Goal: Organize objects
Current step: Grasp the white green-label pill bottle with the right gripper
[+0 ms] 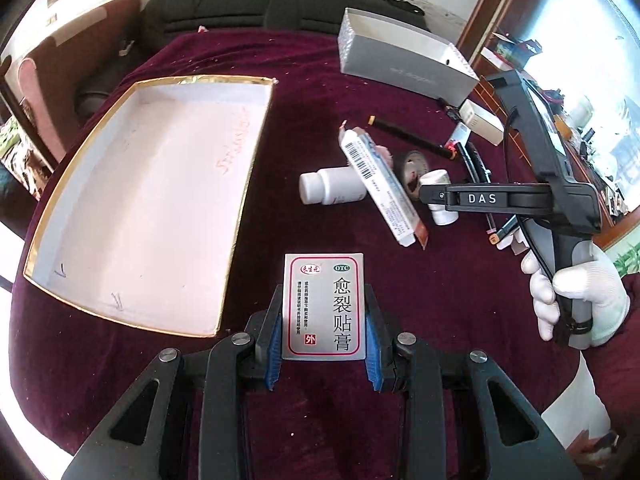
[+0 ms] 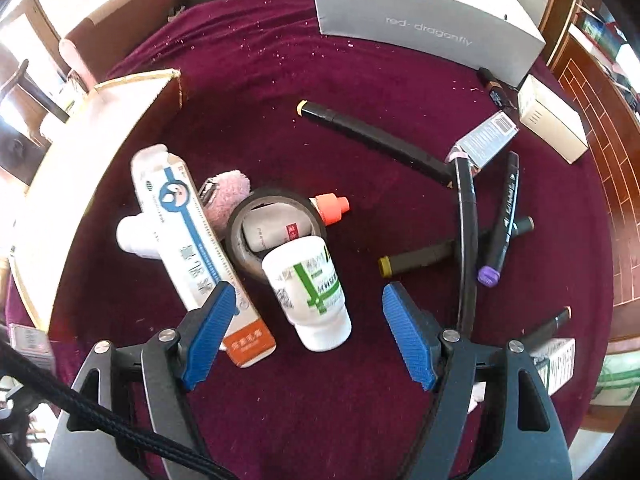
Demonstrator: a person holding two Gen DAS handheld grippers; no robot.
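Note:
My left gripper point(image 1: 323, 300) is shut on a silver medicine box point(image 1: 323, 320) with a red border, held above the maroon cloth just right of the white gold-rimmed tray point(image 1: 160, 200). My right gripper point(image 2: 309, 294) is open and hangs over a heap of objects. A small white bottle with a green cross point(image 2: 308, 280) lies between its blue pads point(image 2: 404, 332), untouched. Beside it are a long white-and-blue box point(image 2: 188, 232), a dark tape roll point(image 2: 240, 216) and a second white bottle point(image 2: 132, 236). A white-gloved hand point(image 1: 576, 300) carries the right gripper in the left wrist view.
Several black markers point(image 2: 376, 140) lie scattered to the right of the heap. A grey shoebox point(image 2: 424, 20) stands at the back, with a cream carton point(image 2: 552, 120) and a small grey box point(image 2: 486, 138) nearby. The tray's inside is bare white.

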